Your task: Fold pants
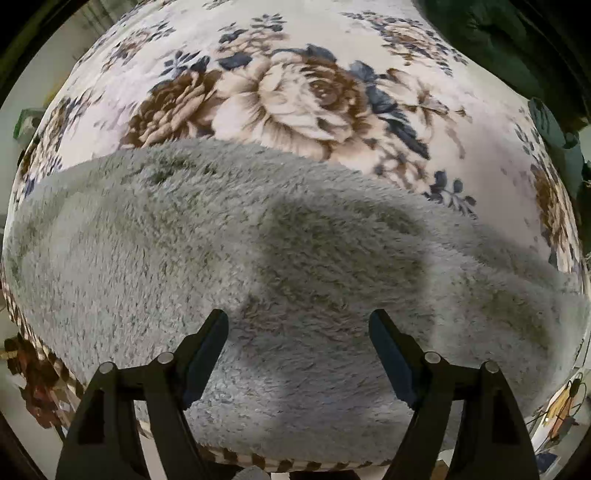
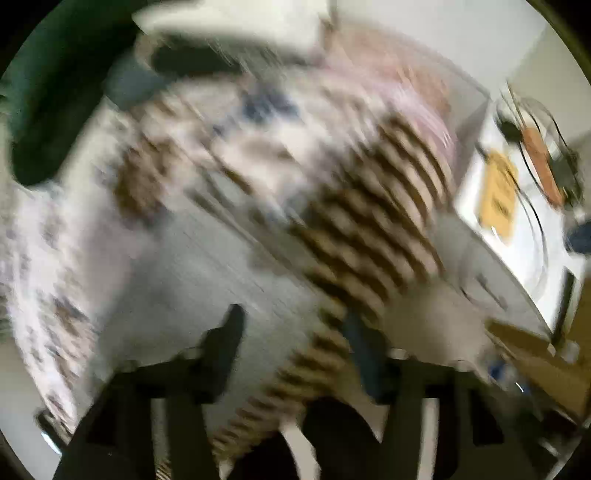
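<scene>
Over the floral blanket (image 1: 295,96) my left tool (image 1: 298,350) hovers wide open above the fluffy grey pants (image 1: 184,258), right tool (image 2: 291,343) open too though blurry, so I'd pinch an edge low, not fuzz.

Left tongs (image 1: 298,332) spread wide, empty. Right tongs (image 2: 291,332) blurred, also parted.

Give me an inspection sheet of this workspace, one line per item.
Surface: flowered blanket, brown-striped edge.
Job's things: grey fleece pants spread flat on the blanket.
Clutter: dark green cloth at the far corner.
Grippers: left tool open above the pants, holding nothing; right tool open, picture blurred.
Cables: thin wires on a white table beside.
Surroundings: pale wall; yellow card on that table.
</scene>
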`<state>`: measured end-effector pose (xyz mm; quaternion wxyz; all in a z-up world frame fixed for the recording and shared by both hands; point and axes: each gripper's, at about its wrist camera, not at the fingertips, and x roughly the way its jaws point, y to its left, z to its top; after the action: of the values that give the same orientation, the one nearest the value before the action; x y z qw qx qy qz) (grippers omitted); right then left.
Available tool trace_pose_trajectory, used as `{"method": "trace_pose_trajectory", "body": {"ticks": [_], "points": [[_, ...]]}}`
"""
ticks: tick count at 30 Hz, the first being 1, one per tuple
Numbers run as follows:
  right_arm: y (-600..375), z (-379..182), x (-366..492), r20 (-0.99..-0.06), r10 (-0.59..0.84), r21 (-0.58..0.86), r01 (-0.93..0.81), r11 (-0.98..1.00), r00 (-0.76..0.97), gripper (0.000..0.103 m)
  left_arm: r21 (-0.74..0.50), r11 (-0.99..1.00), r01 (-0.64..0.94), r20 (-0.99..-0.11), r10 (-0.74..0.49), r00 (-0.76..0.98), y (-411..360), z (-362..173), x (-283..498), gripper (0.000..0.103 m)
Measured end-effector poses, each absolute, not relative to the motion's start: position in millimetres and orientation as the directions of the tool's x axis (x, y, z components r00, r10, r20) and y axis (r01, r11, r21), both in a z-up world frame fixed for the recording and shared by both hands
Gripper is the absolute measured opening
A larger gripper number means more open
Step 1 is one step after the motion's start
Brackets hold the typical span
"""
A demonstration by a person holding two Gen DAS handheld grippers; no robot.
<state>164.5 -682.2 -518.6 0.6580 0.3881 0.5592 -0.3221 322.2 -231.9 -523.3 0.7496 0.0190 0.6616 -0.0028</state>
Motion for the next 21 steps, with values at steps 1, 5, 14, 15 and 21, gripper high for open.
{"method": "trace_pose_trajectory", "body": {"ticks": [1, 5, 14, 15, 21], "points": [[-682.7, -517.0, 184.5, -0.981, 0.013, 0.172, 0.829, 0.532, 0.196, 0.07, 0.03, 0.999, 0.037, -0.992, 0.025, 0.127, -234.5, -523.1, 323.1, 0.077], [-682.6, -566.2, 260.5, -0.982, 0.107, 0.188, 0.757, 0.626, 0.155, 0.07, 0.036, 0.998, 0.058, -0.989, 0.027, 0.144, -238.8, -520.5, 328.3, 0.077], [-637.3, -535.2, 301.9, -0.966, -0.174, -0.04, 0.56, 0.828, 0.189, 0.01, 0.06, 0.995, 0.078, -0.984, 0.046, 0.171, -229.5, -515.9, 326.8, 0.077], [-636.7, -521.0, 297.4, -0.959, -0.187, -0.035, 0.567, 0.823, 0.213, 0.01, 0.059, 0.996, 0.073, -0.985, 0.046, 0.169, -227.1, -516.4, 326.1, 0.077], [-652.7, -458.3, 288.2, -0.937, -0.17, 0.055, 0.609, 0.791, 0.305, 0.01, 0.074, 0.996, 0.054, -0.984, 0.064, 0.167, -218.6, -515.4, 325.6, 0.077]]}}
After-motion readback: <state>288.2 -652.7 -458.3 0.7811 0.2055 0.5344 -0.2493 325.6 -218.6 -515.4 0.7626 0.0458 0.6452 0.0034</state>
